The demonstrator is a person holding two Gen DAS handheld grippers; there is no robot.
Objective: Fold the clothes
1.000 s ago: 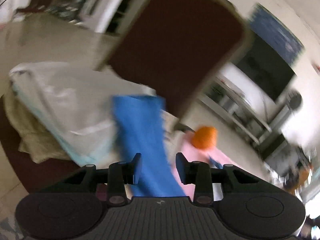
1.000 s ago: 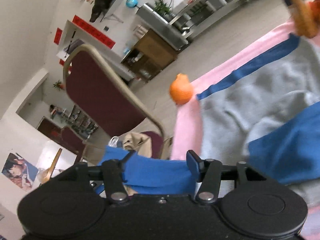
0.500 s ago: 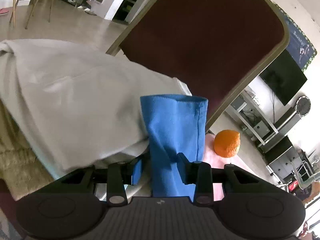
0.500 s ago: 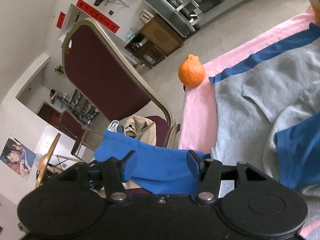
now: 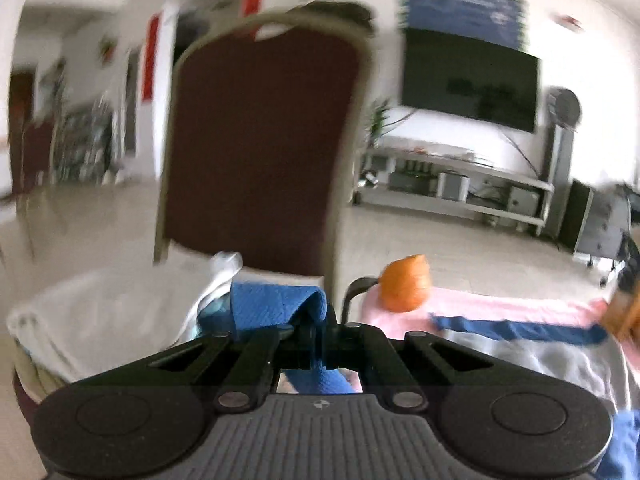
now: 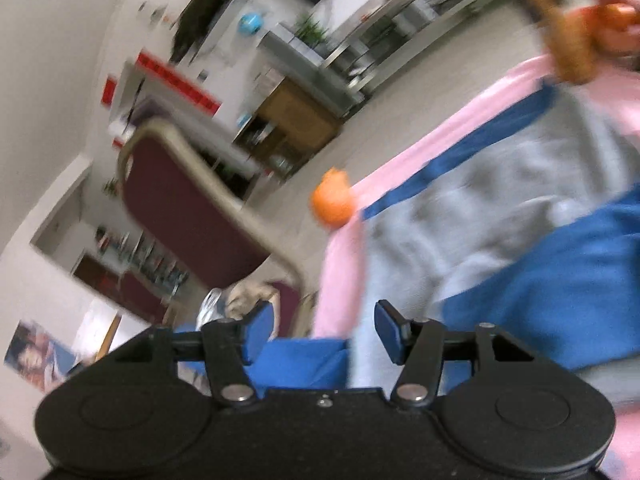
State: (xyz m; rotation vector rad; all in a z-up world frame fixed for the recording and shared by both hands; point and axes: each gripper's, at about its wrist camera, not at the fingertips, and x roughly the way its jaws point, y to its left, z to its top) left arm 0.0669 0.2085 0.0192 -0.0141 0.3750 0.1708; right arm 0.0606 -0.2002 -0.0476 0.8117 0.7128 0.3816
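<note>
A grey garment with blue trim (image 6: 500,200) lies spread on the pink-covered table (image 6: 340,280); its wide blue panel (image 6: 560,288) is at the right. My left gripper (image 5: 316,332) is shut on the garment's blue sleeve (image 5: 276,308), which bunches up ahead of the jaws and hangs out under them. My right gripper (image 6: 324,328) has its jaws opening. The blue sleeve (image 6: 304,360) lies low behind its fingers, and the pads (image 6: 390,330) do not press on it. Both views are blurred by motion.
A maroon chair (image 5: 260,152) stands close off the table's end, with a pile of white cloth (image 5: 108,312) on its seat. An orange (image 5: 404,284) sits at the table's corner. A brown basket-like thing (image 6: 560,36) is at the far end.
The left gripper has closed on the blue sleeve, rolled level and lifted it, and its view swung toward the table. The right gripper has shifted, and the sleeve now sits lower between its jaws.
</note>
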